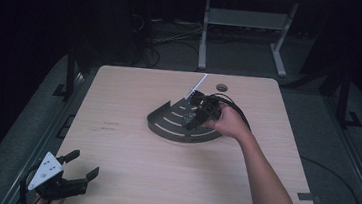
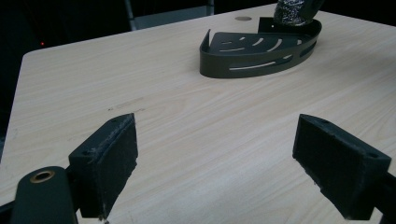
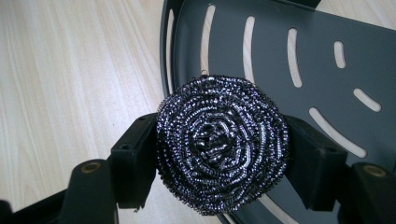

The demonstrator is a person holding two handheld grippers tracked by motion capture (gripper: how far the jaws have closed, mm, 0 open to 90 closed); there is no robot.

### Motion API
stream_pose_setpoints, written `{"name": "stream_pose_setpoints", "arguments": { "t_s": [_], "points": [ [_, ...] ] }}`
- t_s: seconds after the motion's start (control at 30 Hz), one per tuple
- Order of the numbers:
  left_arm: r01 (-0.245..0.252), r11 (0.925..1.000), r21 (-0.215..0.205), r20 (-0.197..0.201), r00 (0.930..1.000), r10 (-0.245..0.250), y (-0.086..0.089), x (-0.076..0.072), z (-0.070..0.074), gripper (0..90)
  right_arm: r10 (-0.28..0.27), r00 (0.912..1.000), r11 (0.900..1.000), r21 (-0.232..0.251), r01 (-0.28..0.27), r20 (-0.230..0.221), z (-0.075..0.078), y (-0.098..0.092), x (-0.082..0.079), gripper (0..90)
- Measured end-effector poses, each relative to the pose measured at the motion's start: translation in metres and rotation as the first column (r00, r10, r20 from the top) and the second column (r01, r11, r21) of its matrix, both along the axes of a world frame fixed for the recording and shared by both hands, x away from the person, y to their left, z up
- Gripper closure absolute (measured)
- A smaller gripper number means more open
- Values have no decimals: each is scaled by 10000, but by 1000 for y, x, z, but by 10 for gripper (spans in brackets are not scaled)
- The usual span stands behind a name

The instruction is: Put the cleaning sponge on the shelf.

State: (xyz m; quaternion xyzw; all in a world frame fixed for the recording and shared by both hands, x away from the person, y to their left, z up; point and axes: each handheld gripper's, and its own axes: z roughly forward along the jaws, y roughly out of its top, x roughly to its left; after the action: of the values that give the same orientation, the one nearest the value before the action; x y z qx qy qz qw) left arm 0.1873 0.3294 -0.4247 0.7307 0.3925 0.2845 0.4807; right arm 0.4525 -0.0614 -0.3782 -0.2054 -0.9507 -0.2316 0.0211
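Note:
A round steel-wool scourer (image 3: 222,144) sits squeezed between the two black jaws of my right gripper (image 3: 222,154), which is shut on it. It hangs just over the edge of a dark grey corner tray (image 3: 299,60) with curved slots. From above, the right gripper (image 1: 199,115) is over the tray (image 1: 166,127) at the table's middle. My left gripper (image 1: 81,165) stays at the near left corner, jaws wide apart and empty. In the left gripper view the tray (image 2: 252,63) lies far ahead with the scourer (image 2: 294,14) above its back rim.
The table is a light wood top (image 1: 128,162) with a small round hole (image 1: 221,87) near its far edge. A thin white stick (image 1: 196,87) pokes out behind the tray. Cables and a table frame lie on the dark floor beyond.

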Motion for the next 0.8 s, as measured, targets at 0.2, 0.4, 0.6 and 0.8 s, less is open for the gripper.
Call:
{"name": "stream_pose_setpoints", "arguments": {
  "t_s": [0.2, 0.4, 0.6, 0.8],
  "points": [
    [14, 10000, 13, -25, 10000, -14, 0, 0, 0, 133, -156, 9999, 9999, -36, 156, -50, -5, -1, 5, 319],
    [18, 10000, 43, -1, 10000, -18, 0, 0, 0, 132, -239, 9997, 9997, -72, 238, -86, -9, -1, 8, 319],
    [14, 10000, 25, -13, 10000, -14, 0, 0, 0, 132, -475, 9988, 9988, 100, 477, -133, -14, -4, 10, 319],
    [23, 10000, 30, -28, 10000, -23, 0, 1, 0, 133, -727, 9969, 9973, 115, 731, -302, -24, -6, 15, 319]
  ]
}}
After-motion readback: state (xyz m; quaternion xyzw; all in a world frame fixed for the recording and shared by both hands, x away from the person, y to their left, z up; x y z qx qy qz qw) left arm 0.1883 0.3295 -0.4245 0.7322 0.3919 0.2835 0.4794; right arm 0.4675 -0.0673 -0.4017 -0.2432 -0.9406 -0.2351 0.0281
